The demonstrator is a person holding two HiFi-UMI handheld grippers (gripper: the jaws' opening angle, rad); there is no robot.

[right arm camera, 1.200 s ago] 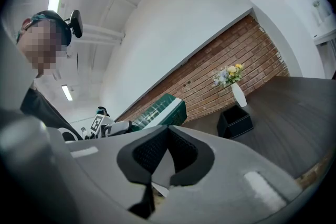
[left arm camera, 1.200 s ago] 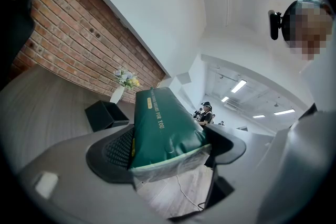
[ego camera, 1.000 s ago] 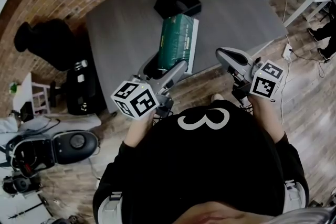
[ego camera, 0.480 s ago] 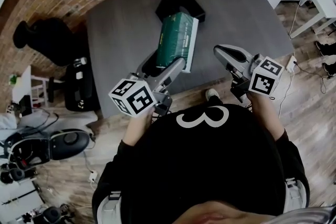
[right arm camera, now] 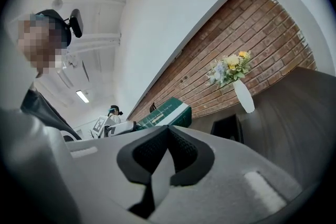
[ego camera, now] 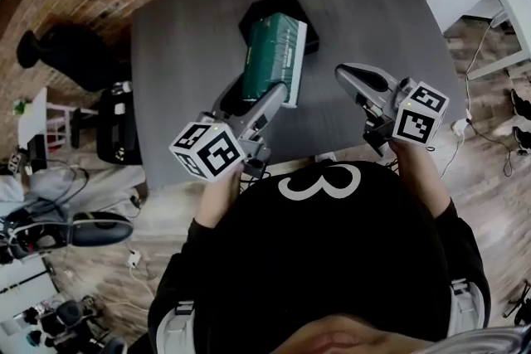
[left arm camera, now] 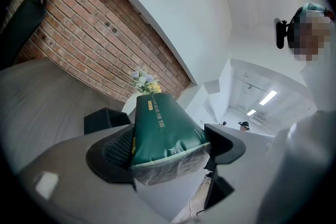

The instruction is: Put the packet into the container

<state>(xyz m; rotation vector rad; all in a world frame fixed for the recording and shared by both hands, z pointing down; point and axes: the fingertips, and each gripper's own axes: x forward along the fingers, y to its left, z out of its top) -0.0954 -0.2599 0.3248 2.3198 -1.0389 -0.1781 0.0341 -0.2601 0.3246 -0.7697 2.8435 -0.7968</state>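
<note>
Left tongs (left arm camera: 168,157) clamp the packet (left arm camera: 157,128) by its crimped end, over the container (ego camera: 259,19); right tongs (right arm camera: 167,152) sit together, empty. It looks soft, puffy and light, so that flat seal seems the surest hold.

Green packet (ego camera: 272,58), lifted, tilted lengthwise, far end over black container (ego camera: 251,19)

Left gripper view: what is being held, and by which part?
The green foil packet, clamped between the jaws at its crimped, silvery end seal.
</note>
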